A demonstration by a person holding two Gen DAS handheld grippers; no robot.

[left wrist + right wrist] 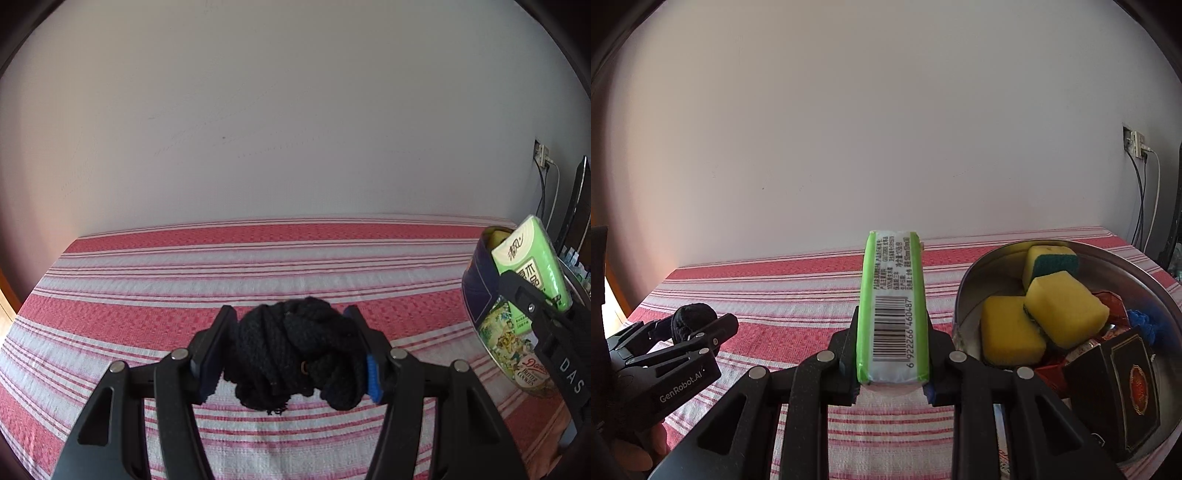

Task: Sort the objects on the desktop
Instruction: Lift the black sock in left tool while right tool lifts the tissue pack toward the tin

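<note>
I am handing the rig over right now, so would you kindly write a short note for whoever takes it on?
Left gripper: shut on a black knitted bundle, held above the striped cloth.
Right gripper: shut on a green tissue pack, barcode side up, just left of the round cookie tin.
Already in the tin: three yellow sponges, a dark box, something blue and red wrappers.
Left to do: put the tissue pack and the bundle where they belong. No other loose items show on the cloth in these views.
</note>
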